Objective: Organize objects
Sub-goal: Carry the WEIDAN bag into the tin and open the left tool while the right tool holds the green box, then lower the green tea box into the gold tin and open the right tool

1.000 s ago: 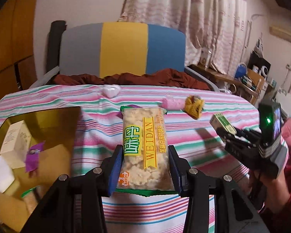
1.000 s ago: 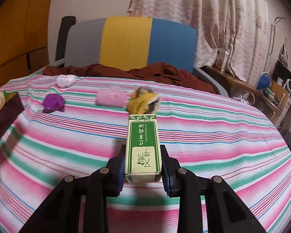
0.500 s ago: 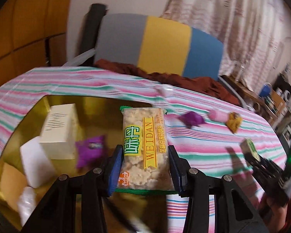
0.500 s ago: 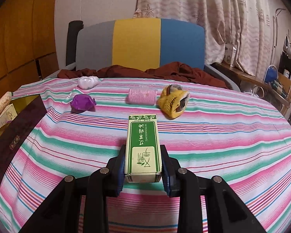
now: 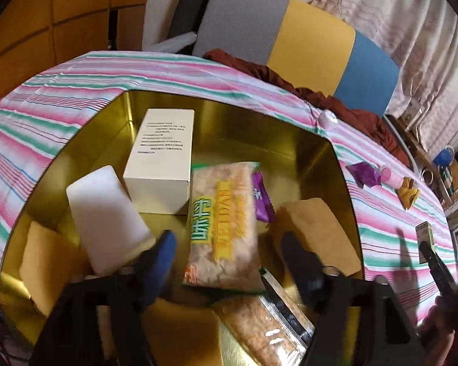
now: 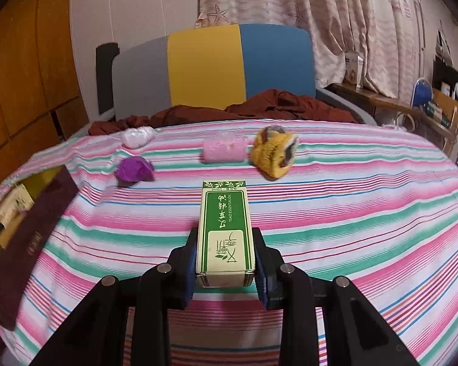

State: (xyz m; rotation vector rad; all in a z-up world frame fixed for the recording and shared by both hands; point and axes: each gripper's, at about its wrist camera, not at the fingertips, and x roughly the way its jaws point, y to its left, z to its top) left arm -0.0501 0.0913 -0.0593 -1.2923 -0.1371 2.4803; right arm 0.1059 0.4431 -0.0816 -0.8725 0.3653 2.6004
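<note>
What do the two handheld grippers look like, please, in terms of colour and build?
Both are black plastic. The left gripper and the right gripper each have two angular black fingers, blue pads on the inner faces and round silver pivot bolts. No cables or sleeves show.

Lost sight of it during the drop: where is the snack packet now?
In the left wrist view, the snack packet is over the gold box, between the open fingers, right of the cream carton.

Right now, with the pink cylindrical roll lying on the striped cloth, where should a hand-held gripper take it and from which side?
Grip the pink cylindrical roll mid-length, coming from above or the near side, fingers across its curved sides. It lies on its side, long axis left-right in the right wrist view, so an end-on pinch would probably need a wider opening. The yellow fabric pouch crowds its right end.
</note>
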